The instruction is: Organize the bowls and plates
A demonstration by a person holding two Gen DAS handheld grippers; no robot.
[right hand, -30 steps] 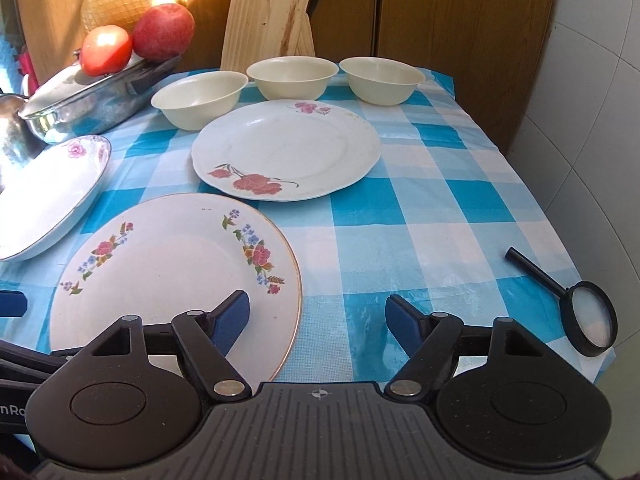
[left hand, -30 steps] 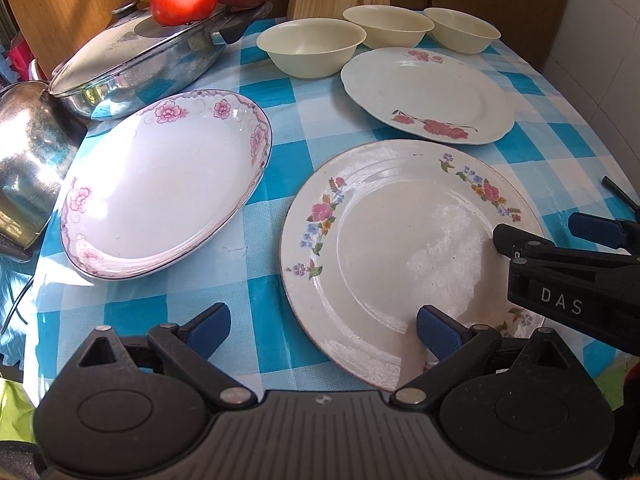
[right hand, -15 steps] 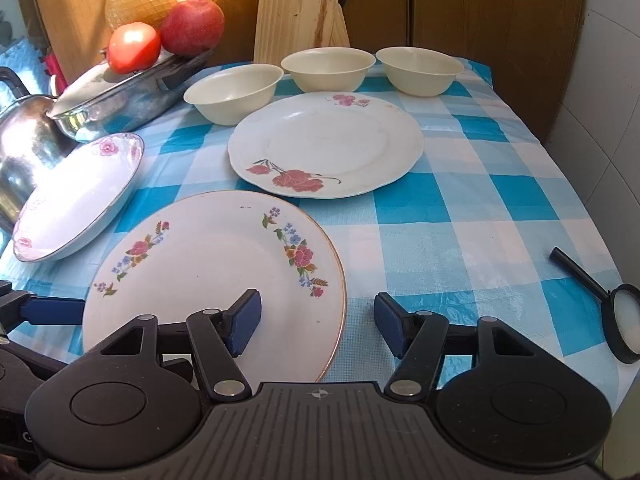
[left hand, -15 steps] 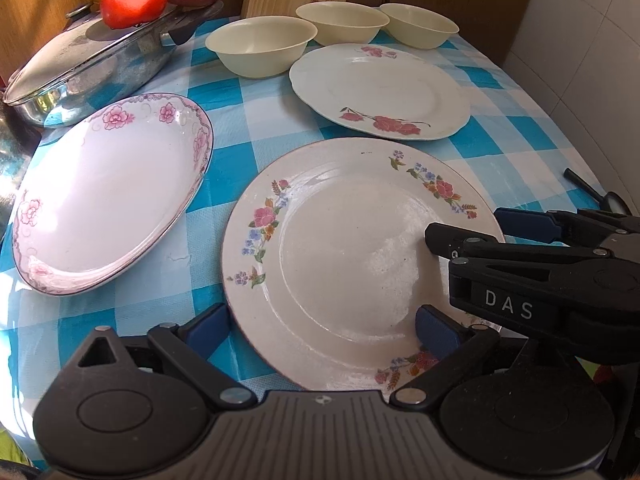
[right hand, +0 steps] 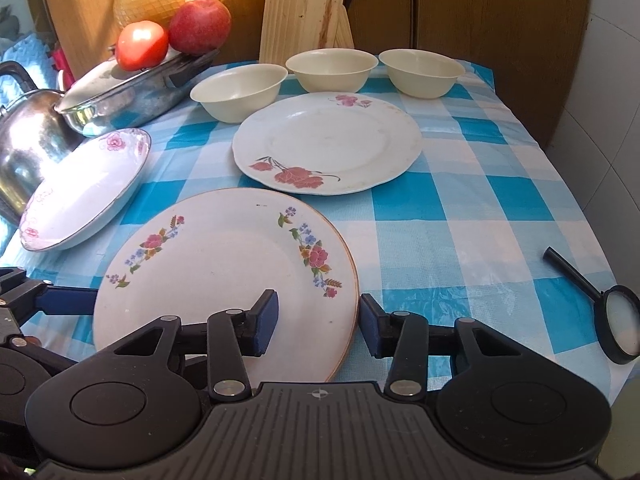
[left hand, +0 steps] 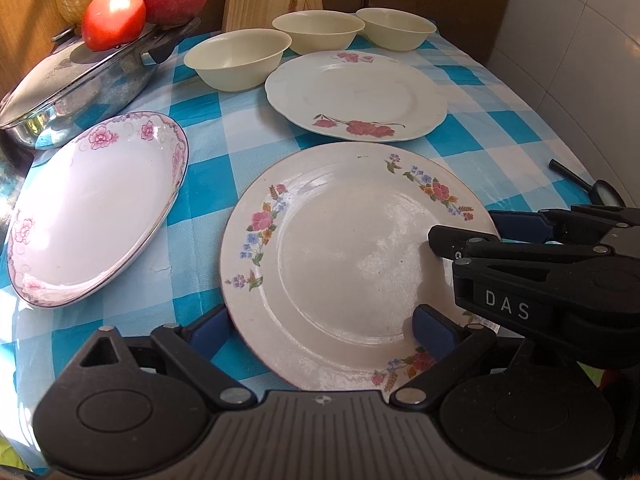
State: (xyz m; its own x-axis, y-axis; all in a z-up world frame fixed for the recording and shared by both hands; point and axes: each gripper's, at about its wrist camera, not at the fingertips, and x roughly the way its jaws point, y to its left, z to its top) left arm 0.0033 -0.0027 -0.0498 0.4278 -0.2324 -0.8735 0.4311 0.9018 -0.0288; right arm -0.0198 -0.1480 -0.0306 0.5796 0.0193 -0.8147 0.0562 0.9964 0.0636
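Two tools close in on a flowered plate

Our left tool (left hand: 322, 326) and right tool (right hand: 318, 318) both gape open, each straddling the near rim of the plate (right hand: 224, 276), which lies flat on the checked surface (right hand: 460, 216).

This is a home kitchen: a checked tablecloth (right hand: 460, 208) carries plates and bowls, with a steel pan (right hand: 132, 96) and kettle (right hand: 28, 140) at its left edge.

Glossy ceramic plate (left hand: 344, 256); shiny metal pan (left hand: 80, 92)
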